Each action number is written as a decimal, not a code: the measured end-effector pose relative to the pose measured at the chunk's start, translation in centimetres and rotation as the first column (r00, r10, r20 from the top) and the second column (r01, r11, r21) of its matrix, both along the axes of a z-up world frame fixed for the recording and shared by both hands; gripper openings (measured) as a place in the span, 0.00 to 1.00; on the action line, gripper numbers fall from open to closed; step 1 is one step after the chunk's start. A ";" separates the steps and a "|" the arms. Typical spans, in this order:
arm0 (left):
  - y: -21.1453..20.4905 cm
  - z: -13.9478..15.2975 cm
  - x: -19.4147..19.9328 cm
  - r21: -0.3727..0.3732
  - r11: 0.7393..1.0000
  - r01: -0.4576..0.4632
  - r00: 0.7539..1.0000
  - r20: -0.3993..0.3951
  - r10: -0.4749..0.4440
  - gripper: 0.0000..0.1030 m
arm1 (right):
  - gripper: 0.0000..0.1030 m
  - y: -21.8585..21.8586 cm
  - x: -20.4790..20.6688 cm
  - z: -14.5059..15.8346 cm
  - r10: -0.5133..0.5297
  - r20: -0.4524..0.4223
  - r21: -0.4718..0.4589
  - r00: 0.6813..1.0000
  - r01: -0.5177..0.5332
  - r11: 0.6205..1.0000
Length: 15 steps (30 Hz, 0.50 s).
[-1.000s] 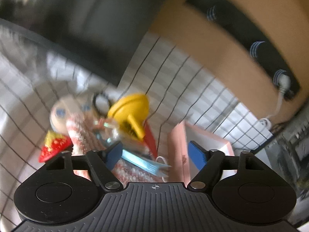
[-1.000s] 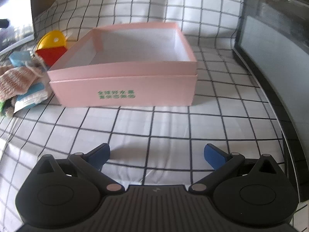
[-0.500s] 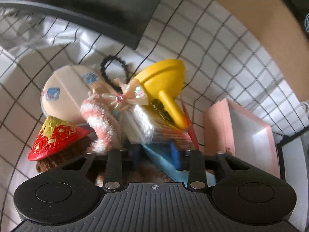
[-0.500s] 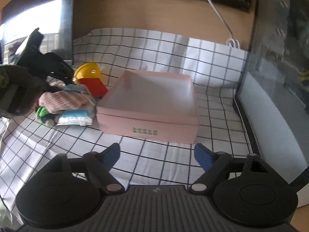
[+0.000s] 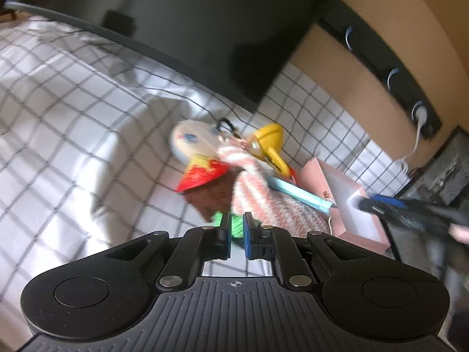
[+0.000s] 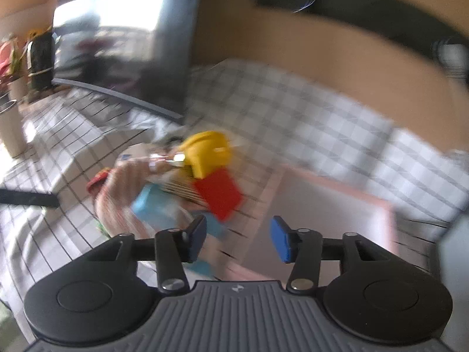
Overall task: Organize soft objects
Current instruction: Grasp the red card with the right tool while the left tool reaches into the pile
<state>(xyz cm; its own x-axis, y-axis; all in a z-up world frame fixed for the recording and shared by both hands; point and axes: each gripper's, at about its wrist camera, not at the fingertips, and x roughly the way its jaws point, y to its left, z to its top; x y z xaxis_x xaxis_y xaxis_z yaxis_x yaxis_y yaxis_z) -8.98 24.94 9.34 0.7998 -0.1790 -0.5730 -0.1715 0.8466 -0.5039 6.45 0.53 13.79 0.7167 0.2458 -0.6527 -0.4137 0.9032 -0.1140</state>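
Observation:
A pile of objects lies on the checked cloth: a pink-and-white striped knit piece (image 5: 263, 193), a brown knit piece with a red and yellow cap (image 5: 211, 187), a green piece (image 5: 236, 224), a yellow funnel (image 5: 268, 140), a blue packet (image 5: 302, 195) and a round cream pad (image 5: 190, 140). My left gripper (image 5: 236, 234) is nearly shut, its pads around the green piece at the pile's near edge. My right gripper (image 6: 237, 236) is open and empty, above the blue packet (image 6: 152, 205) and the pink box's (image 6: 328, 205) left edge. The right gripper (image 5: 381, 202) also shows over the pink box (image 5: 351, 205) in the left wrist view.
A dark monitor (image 5: 205, 29) stands behind the pile on the left. A wooden wall with a black power strip (image 5: 390, 67) runs behind. A red card (image 6: 219, 193) lies by the funnel (image 6: 205, 152). Both views are motion-blurred.
My left gripper has closed from wide open to nearly shut and pulled back from the pile. My right gripper has swung left from the box front toward the pile.

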 end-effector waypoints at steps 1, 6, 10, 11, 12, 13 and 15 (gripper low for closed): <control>0.6 0.2 -0.7 -0.005 1.000 -0.001 1.000 0.005 0.001 0.10 | 0.46 1.4 1.9 -0.3 0.025 -0.046 0.013 0.999 -0.025 1.000; 3.6 -0.3 -3.1 -0.026 1.000 0.015 0.999 -0.033 -0.016 0.10 | 0.51 5.6 9.8 -1.7 -0.024 -0.175 0.086 0.984 0.039 0.996; 5.7 -1.9 -3.6 -0.075 0.997 0.006 0.997 -0.079 -0.012 0.10 | 0.51 6.8 16.2 -4.9 -0.171 -0.306 0.064 0.936 0.200 0.978; 6.1 -2.3 -3.6 -0.090 0.996 0.004 0.996 -0.085 -0.011 0.10 | 0.51 6.7 17.1 -5.7 -0.204 -0.342 0.048 0.917 0.234 0.971; 6.4 -2.5 -3.7 -0.102 0.995 0.004 0.996 -0.087 -0.013 0.10 | 0.45 6.4 17.5 -6.1 -0.219 -0.358 0.045 0.908 0.250 0.967; 6.5 -2.8 -3.5 -0.122 0.993 0.009 0.996 -0.090 -0.020 0.10 | 0.41 6.3 17.3 -6.1 -0.232 -0.363 0.029 0.903 0.259 0.965; 6.5 -3.1 -2.4 -0.166 0.985 0.039 0.995 -0.086 -0.054 0.10 | 0.32 6.4 16.4 -6.1 -0.228 -0.361 -0.031 0.904 0.233 0.972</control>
<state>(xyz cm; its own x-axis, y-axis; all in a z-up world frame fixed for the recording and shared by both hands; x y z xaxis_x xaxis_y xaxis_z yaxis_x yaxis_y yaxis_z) -11.43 31.43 6.24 0.7351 -0.3120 -0.6019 -0.1847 0.7621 -0.6205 22.85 6.90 7.72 0.4717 0.1118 -0.8746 -0.2045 0.9787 0.0148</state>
